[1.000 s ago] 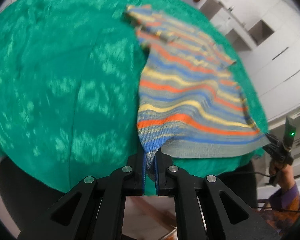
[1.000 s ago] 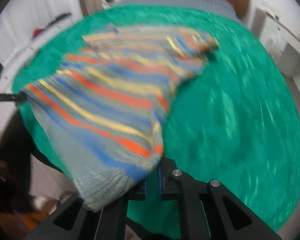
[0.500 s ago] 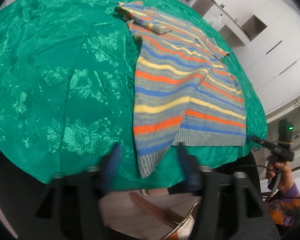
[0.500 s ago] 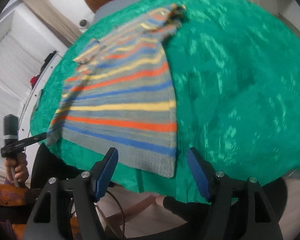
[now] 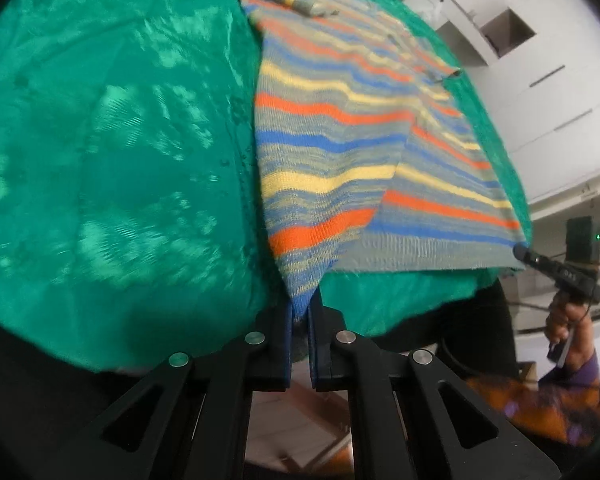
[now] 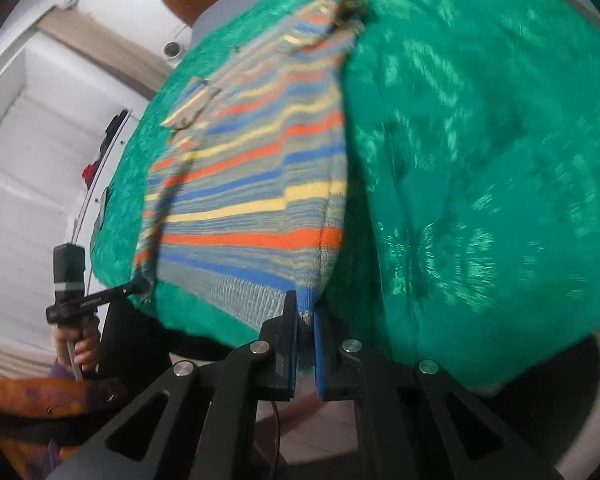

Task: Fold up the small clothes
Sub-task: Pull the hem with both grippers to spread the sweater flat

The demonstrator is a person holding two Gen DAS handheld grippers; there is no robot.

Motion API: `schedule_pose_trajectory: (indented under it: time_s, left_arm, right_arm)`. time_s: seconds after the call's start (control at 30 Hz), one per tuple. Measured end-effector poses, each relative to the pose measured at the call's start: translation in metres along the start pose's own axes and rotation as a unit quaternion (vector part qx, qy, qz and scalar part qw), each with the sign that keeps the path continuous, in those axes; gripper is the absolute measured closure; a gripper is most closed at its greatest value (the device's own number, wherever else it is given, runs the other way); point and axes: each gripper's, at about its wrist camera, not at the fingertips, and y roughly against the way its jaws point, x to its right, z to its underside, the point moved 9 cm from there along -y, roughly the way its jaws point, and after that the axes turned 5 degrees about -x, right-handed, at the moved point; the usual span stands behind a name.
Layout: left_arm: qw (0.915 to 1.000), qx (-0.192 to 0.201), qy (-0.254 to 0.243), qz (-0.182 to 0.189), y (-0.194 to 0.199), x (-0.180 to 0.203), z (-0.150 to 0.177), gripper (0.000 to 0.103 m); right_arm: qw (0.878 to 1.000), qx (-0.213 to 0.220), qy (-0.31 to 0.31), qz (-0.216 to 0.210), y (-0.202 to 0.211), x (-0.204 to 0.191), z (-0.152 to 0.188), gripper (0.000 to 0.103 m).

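Note:
A small striped knit sweater (image 5: 340, 128), grey with orange, blue and yellow bands, lies on a green patterned cloth (image 5: 120, 140) and also shows in the right wrist view (image 6: 252, 184). My left gripper (image 5: 300, 312) is shut on the hem's left corner. My right gripper (image 6: 306, 316) is shut on the hem's right corner. Each gripper shows in the other's view: the right one (image 5: 528, 254) and the left one (image 6: 140, 286). The hem is lifted a little off the table edge and stretched between the two. The sleeves lie bunched at the far end.
The green cloth (image 6: 480, 160) covers a round table and hangs over its near edge. White cupboards (image 5: 540, 60) stand behind on the right. White panelled walls (image 6: 32, 140) stand to the left. The wooden floor shows below the table.
Half a second ago both grippers were open with the hem lying flat. Now both have shut on the hem corners and raised them slightly.

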Motion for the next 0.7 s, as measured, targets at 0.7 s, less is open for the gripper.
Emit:
schedule_pose_trajectory:
  time_s: [0.7]
  left_arm:
    - [0.9870,-0.018,-0.016,-0.159,-0.037,-0.022,0.009,0.099]
  right_arm:
    - [0.992,-0.048,-0.014,0.119,-0.053,0.029,0.030,0.097]
